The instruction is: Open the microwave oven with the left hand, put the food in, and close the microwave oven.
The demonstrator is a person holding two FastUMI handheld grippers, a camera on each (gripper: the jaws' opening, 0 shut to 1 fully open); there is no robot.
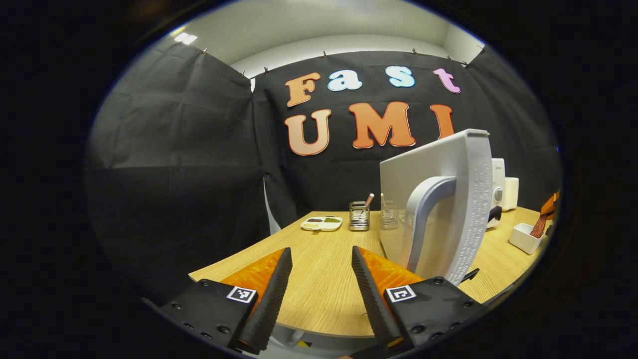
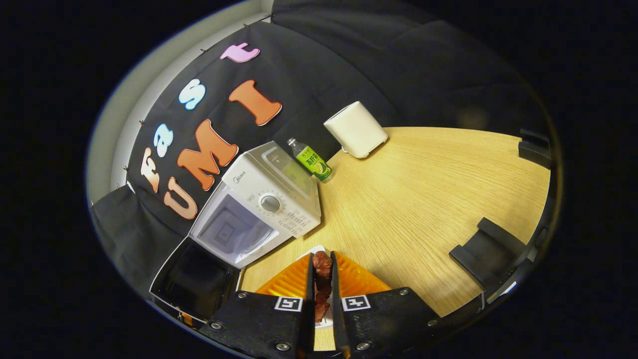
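Our left claw [image 1: 319, 262] hangs with its fingers spread apart and nothing between them, low over the near edge of the wooden tabletop [image 1: 329, 294]. Just to its right the microwave oven's door [image 1: 433, 209] stands swung open, edge-on to us, with its curved pale handle [image 1: 423, 219] facing the claw but not touched by it. Past the door's edge we see the oven's control knob [image 1: 497, 193]. Farther back on the tabletop sit a divided white dish [image 1: 322, 223] with dark and green fillings, a wire holder [image 1: 359, 215] with a stick in it, and a clear glass holder [image 1: 389, 215] beside it. At the far right a small white container [image 1: 524, 238] holds reddish-brown food.

Our right claw [image 2: 322, 271] is clamped on a strip of reddish-brown food [image 2: 322, 284], which stands up between the two fingers, over a white container of which just a sliver shows. Ahead and to the left in the right gripper view stands the white microwave oven [image 2: 264, 199], its cavity [image 2: 232, 232] exposed and the dark inner face of its door [image 2: 194, 279] turned toward us. Behind the oven lies a green-labelled bottle [image 2: 310, 159], and beyond it a white rounded appliance [image 2: 356, 128]. Two black blocks [image 2: 486, 247] sit near the tabletop's right rim.
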